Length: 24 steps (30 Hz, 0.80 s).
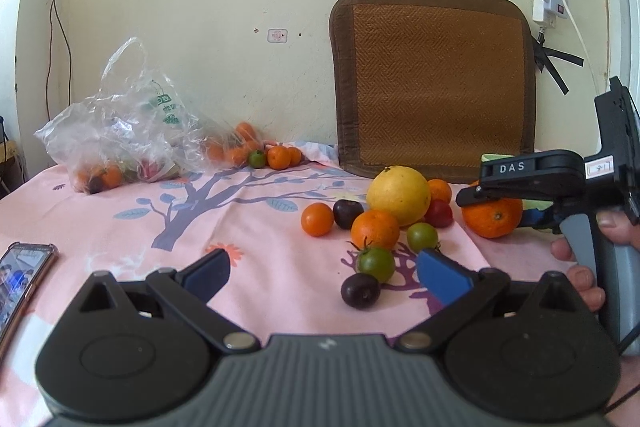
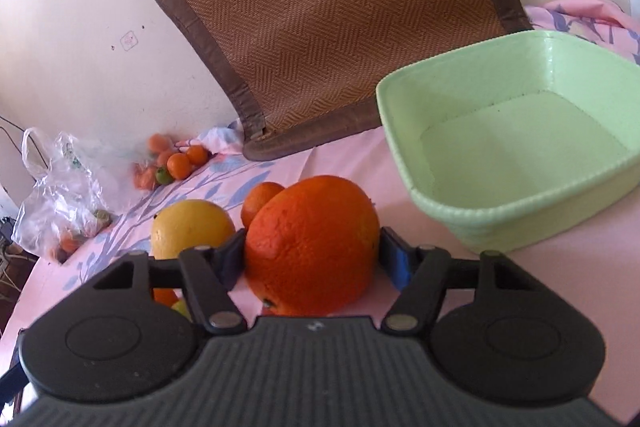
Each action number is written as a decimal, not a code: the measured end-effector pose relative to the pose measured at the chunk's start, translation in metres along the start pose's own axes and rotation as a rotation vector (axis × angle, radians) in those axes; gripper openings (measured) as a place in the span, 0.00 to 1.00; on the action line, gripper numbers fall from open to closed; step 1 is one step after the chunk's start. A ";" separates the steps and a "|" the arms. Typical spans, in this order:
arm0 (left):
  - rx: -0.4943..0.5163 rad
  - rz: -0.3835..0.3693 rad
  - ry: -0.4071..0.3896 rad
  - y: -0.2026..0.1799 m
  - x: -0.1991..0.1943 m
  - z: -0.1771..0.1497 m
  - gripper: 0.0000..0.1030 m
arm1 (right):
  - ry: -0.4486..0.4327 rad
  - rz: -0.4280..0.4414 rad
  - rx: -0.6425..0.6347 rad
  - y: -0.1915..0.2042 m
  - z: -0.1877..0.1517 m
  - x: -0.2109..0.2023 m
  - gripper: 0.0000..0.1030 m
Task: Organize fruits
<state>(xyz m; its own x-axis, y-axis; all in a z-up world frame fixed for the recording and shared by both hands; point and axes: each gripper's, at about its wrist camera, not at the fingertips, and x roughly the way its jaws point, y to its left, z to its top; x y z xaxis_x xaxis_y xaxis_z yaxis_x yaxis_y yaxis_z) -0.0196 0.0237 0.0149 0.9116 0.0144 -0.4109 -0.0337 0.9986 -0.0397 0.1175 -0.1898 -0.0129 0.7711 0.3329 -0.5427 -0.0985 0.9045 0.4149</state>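
centrally, the right gripper (image 2: pixel 312 255) pinched the large orange (image 2: pixel 316 247) on the bed near the green basin (image 2: pixel 516 223); the left gripper (image 1: pixel 320 271) was spread, empty. next, lifting the orange over the basin's near rim seemed required.

Soft daylight, curved edges, perhaps slightly hazy

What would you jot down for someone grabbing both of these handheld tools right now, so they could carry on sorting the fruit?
Right tool: both pads against the big orange, not yet lifted off the cloth.
Left tool: open, holding nothing, above the pink cloth.
Green basin: beside the big orange, nothing in it.
Loose fruit pile: grapefruit, small oranges, green tomatoes, dark plums.
More fruit in and beside the plastic bag by the wall.
Done: nothing sorted.
Left: probably every fruit.
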 end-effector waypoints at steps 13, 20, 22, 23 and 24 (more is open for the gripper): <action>-0.019 -0.054 0.028 0.006 0.004 0.001 1.00 | 0.072 0.095 -0.319 0.001 -0.036 -0.074 0.66; -0.017 -0.160 0.058 0.004 0.003 0.004 1.00 | 0.098 0.203 -0.498 -0.007 -0.051 -0.119 0.66; -0.021 -0.212 0.075 -0.001 0.002 0.008 1.00 | 0.089 0.203 -0.496 -0.010 -0.055 -0.121 0.66; -0.025 -0.252 0.085 -0.005 0.001 0.011 1.00 | 0.084 0.203 -0.493 -0.011 -0.057 -0.122 0.66; -0.027 -0.303 0.101 -0.009 0.001 0.014 1.00 | 0.078 0.204 -0.486 -0.011 -0.058 -0.122 0.66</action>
<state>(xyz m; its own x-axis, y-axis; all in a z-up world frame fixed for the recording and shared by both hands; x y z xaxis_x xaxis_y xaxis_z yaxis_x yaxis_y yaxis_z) -0.0126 0.0153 0.0272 0.8365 -0.2898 -0.4651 0.2210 0.9551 -0.1975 -0.0117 -0.2251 0.0063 0.6584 0.5173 -0.5467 -0.5363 0.8321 0.1415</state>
